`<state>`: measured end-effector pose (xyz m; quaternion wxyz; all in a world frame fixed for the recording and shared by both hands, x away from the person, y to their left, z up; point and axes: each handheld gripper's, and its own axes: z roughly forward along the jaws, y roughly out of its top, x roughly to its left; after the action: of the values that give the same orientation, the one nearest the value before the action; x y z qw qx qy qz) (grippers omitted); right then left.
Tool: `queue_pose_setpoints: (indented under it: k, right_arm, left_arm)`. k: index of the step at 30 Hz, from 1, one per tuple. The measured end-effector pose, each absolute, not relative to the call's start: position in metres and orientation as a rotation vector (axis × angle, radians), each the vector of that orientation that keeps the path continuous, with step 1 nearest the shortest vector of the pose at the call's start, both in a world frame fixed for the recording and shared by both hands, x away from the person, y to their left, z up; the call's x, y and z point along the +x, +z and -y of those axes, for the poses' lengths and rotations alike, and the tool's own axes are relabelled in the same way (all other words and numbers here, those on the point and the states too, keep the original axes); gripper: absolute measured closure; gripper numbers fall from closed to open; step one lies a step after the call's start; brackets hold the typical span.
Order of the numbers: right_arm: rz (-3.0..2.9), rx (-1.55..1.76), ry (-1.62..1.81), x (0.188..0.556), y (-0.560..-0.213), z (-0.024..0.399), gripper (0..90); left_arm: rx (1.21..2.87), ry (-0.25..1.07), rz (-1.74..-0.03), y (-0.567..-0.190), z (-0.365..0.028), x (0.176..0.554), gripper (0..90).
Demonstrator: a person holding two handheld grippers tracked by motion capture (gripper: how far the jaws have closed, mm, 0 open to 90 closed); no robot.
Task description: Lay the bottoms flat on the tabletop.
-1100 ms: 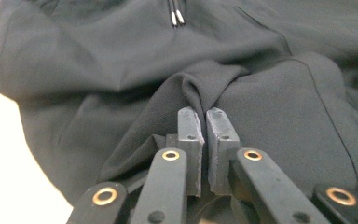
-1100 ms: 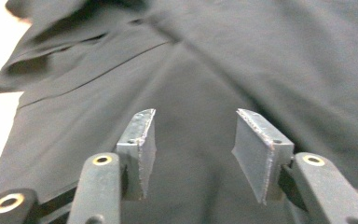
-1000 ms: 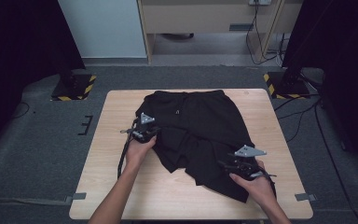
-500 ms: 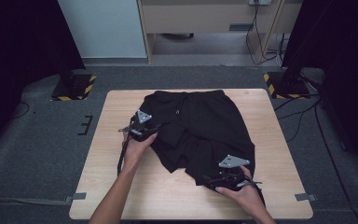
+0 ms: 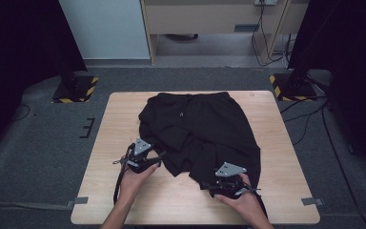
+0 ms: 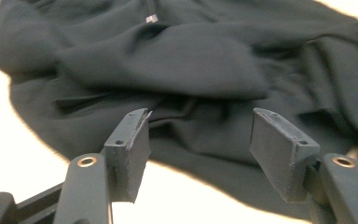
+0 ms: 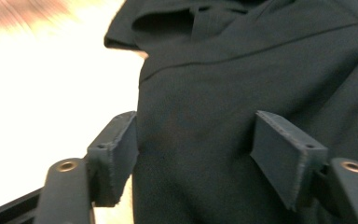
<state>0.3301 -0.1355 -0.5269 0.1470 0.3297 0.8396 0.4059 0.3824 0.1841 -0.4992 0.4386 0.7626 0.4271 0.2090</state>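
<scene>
Black shorts (image 5: 200,131) lie crumpled on the wooden table (image 5: 119,129), waistband at the far side. My left gripper (image 5: 156,156) is at the shorts' near left edge. In the left gripper view the left gripper (image 6: 200,126) is open; its jaws have just been opening, with the cloth (image 6: 168,70) beyond them and nothing between. My right gripper (image 5: 210,184) is over the near right hem. Its jaws have just been closing, but the right gripper (image 7: 196,135) stands open, with the black cloth (image 7: 242,65) lying between the jaws and untouched by the pads.
Bare wood runs along the table's left side and near edge (image 5: 171,210). Two stands with yellow-and-black striped bases (image 5: 76,88) (image 5: 290,86) sit on the grey floor beyond the far corners. Cables (image 5: 314,114) trail at the right.
The left gripper has let go of the cloth near the waist, opened, and moved toward me along the shorts' left edge. The right gripper has moved left and nearer along the hem.
</scene>
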Motion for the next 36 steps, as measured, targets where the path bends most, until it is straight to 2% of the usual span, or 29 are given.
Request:
queue_pose_setpoints:
  k: [1, 3, 5, 7, 8, 11, 18, 22, 24, 27, 31, 36]
  right_arm:
    - [-2.416, 0.958, 1.159, 0.331, -0.529, 0.135, 30.2]
    - [-2.417, 0.950, 1.128, 0.333, -0.532, 0.134, 37.7]
    - [-2.414, 0.950, 1.099, 0.333, -0.533, 0.135, 55.1]
    - [-2.402, 0.959, 1.109, 0.334, -0.533, 0.137, 67.3]
    - [-2.400, 0.950, 1.113, 0.334, -0.532, 0.139, 78.8]
    - [-2.395, 0.975, 1.144, 0.337, -0.531, 0.145, 87.0]
    - [-2.299, 1.033, 1.301, 0.355, -0.502, 0.175, 88.1]
    - [-2.211, 1.161, 1.280, 0.395, -0.485, 0.203, 88.2]
    - [-2.200, 1.195, 1.235, 0.411, -0.484, 0.212, 88.2]
    - [-2.169, 1.325, 1.153, 0.439, -0.490, 0.231, 88.1]
    - [-2.156, 1.392, 1.068, 0.457, -0.503, 0.242, 87.4]
    - [-2.147, 1.478, 1.053, 0.459, -0.520, 0.249, 70.9]
  left_arm:
    - [1.888, 0.505, -1.055, -0.500, -0.181, 0.380, 36.3]
    - [1.896, 0.504, -1.043, -0.503, -0.179, 0.377, 35.8]
    - [1.914, 0.509, -1.041, -0.507, -0.177, 0.374, 35.9]
    - [1.916, 0.506, -1.045, -0.509, -0.177, 0.373, 36.1]
    - [1.918, 0.508, -1.045, -0.509, -0.178, 0.373, 36.2]
    - [1.911, 0.522, -1.057, -0.509, -0.185, 0.376, 36.2]
    - [1.861, 0.505, -1.105, -0.509, -0.201, 0.378, 37.9]
    - [1.835, 0.494, -1.134, -0.510, -0.205, 0.379, 38.5]
    - [1.796, 0.441, -1.157, -0.511, -0.208, 0.380, 38.4]
    - [1.780, 0.447, -1.173, -0.511, -0.211, 0.380, 38.5]
    - [1.780, 0.445, -1.180, -0.512, -0.214, 0.379, 38.4]
    - [1.800, 0.469, -1.176, -0.513, -0.216, 0.378, 37.7]
